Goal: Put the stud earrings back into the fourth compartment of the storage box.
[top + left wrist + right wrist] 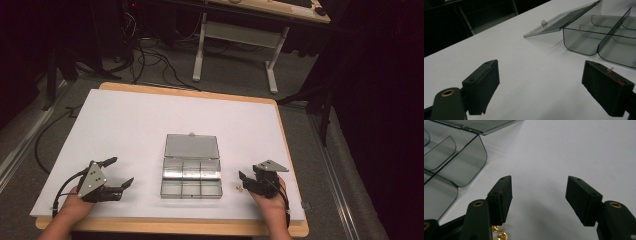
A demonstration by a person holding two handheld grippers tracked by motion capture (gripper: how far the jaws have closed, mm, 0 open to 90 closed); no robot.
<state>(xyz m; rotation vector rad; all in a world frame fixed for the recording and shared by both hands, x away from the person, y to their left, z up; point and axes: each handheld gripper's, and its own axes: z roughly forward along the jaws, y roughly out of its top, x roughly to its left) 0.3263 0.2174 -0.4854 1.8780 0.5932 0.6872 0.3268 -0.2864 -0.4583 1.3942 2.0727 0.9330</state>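
Observation:
A clear plastic compartment box lies open at the middle of the white table top, its lid folded back flat behind it. Left of the box my left gripper rests low over the sheet, open wide with nothing between its pads. Right of the box my right gripper is open too, with bare white surface between its jaws. Small brass parts lie on the sheet just by its near jaw, and they show under that jaw in the right gripper view.
The box's compartments look empty, and its lid has a small clasp on the edge. The box's rounded corner lies to the left ahead of the right jaws. A desk frame and cables stand on the floor beyond the table.

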